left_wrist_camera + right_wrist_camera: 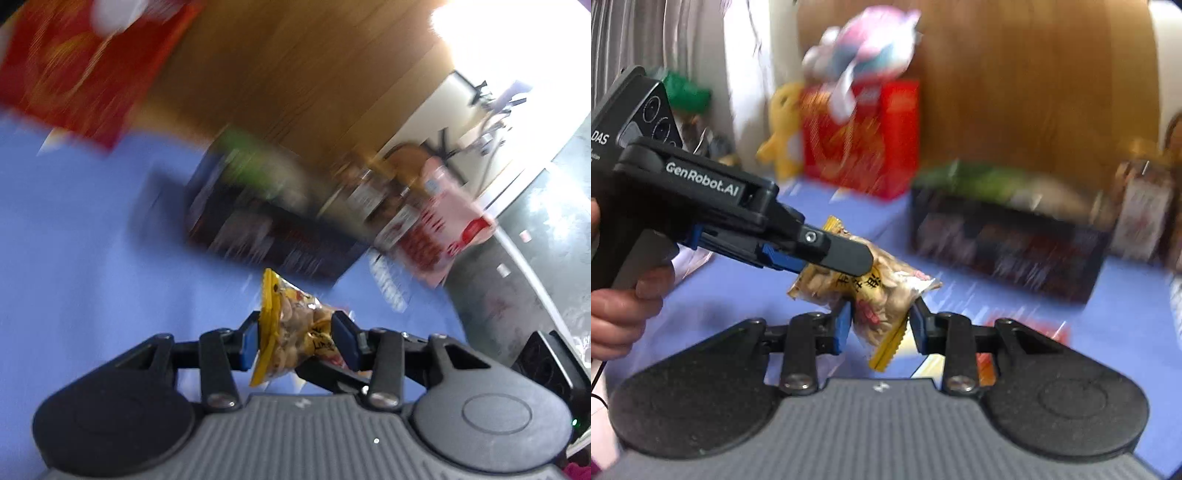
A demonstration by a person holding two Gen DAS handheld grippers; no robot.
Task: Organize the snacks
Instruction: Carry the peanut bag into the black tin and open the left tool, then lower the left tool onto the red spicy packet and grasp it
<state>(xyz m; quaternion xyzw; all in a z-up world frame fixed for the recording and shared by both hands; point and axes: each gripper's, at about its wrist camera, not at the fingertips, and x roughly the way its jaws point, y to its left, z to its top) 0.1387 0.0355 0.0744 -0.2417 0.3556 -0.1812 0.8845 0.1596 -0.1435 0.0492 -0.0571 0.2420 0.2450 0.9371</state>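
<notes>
Both grippers, left gripper (297, 341) and right gripper (881, 326), clamp one light, crinkly peanut packet (871, 291), best held at its sealed edges.

Yellow-edged nut packet (875, 295), airborne, tilted

The peanut packet (871, 295) is clear glossy plastic film with a yellow crimped seal, pretty crinkly. Both the left gripper (299, 339) and the right gripper (881, 328) are matt black plastic with shiny metal screws and smooth blue pads. The desk (74, 258) looks plain matt blue, with a wood-grain panel (295, 74) behind it.
</notes>
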